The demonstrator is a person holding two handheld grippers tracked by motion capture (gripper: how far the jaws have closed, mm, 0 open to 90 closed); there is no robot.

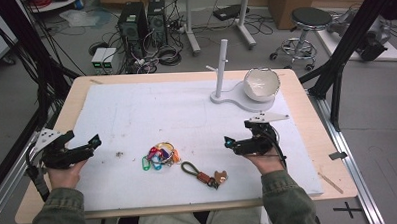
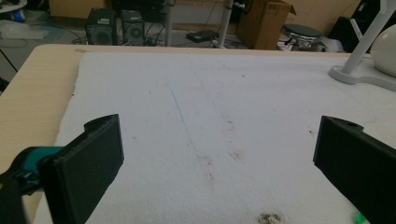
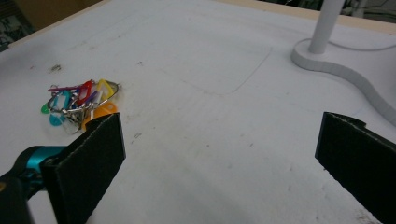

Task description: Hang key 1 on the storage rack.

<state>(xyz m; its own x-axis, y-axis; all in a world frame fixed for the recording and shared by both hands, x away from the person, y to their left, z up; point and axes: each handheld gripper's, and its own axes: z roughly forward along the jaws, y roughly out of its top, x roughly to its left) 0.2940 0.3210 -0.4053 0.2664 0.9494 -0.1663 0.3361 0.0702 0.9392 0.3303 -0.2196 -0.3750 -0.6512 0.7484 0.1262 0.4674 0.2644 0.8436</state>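
Observation:
A bunch of coloured key tags (image 1: pixel 160 155) on a ring lies on the white mat (image 1: pixel 151 108), near its front middle. The same key tags (image 3: pixel 79 103) lie just beyond the left jaw in the right gripper view. A brown strap keychain (image 1: pixel 203 175) with a metal key lies to their right. My left gripper (image 1: pixel 90 144) rests at the mat's left edge, open and holding nothing. My right gripper (image 1: pixel 231 142) hovers right of the keychain, open, nothing between its jaws. A white stand with an upright post (image 1: pixel 221 66) and a white bowl (image 1: pixel 261 84) sits at the back right.
The wooden table's rim (image 1: pixel 73 99) surrounds the mat. A small dark speck of debris (image 1: pixel 119 154) lies left of the key tags. The stand's base (image 3: pixel 336 70) curves across the right gripper view. Computers, cables and a stool stand on the floor beyond.

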